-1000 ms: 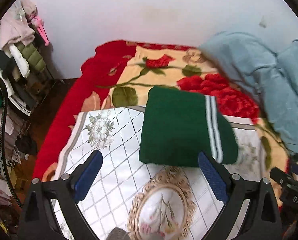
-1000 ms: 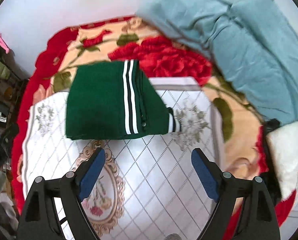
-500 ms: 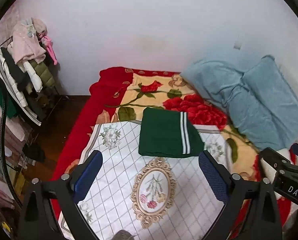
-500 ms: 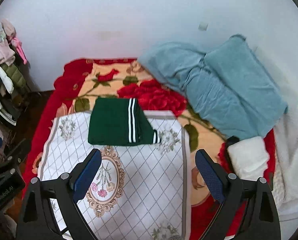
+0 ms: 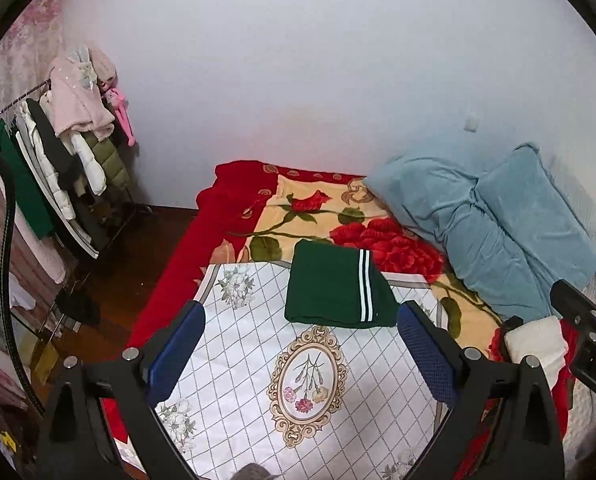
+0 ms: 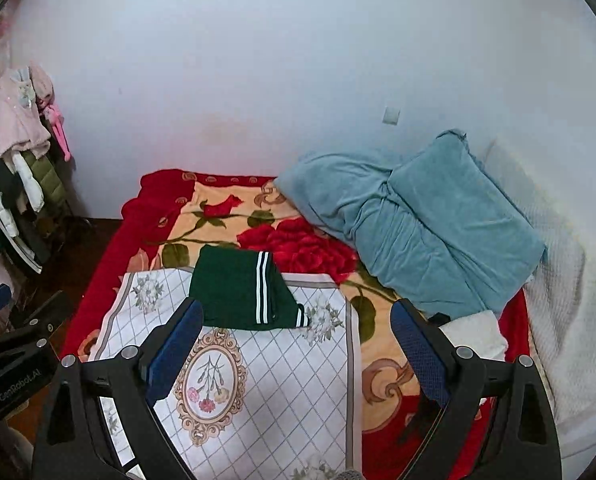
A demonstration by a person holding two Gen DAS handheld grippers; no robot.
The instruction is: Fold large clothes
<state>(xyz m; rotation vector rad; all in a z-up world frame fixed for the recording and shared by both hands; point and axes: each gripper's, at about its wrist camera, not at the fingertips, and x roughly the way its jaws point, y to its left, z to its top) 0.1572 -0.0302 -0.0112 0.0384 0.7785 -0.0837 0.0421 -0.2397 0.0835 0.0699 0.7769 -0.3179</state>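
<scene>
Left wrist view: green garment (image 5: 336,290) with white stripes, folded into a neat rectangle, flat on the far part of a white cloth (image 5: 266,360) with a diamond grid and an oval flower medallion. Same garment (image 6: 238,290) in the right wrist view, partly over the cloth's far edge and onto the red rose blanket (image 6: 298,244) beneath. Cloth spread over that blanket, blanket over the bed. Blue bedding (image 5: 486,216) heaped against the white wall, just beyond and to the right of the garment, not touching it. Small white folded towel (image 6: 474,334) near the foot of that heap. Clothes rack (image 5: 58,168) with pink, white, green and dark clothes on the left, beside the bed, above a dark wooden floor.

Left tool (image 5: 298,356) released, jaws wide apart, nothing between the blue pads, well above the cloth and apart from the garment. Right tool (image 6: 294,352) likewise released, jaws spread wide and empty, raised over the near part of the cloth. Part of the right tool visible at the right edge of the left view, part of the left tool at the left edge of the right view.
</scene>
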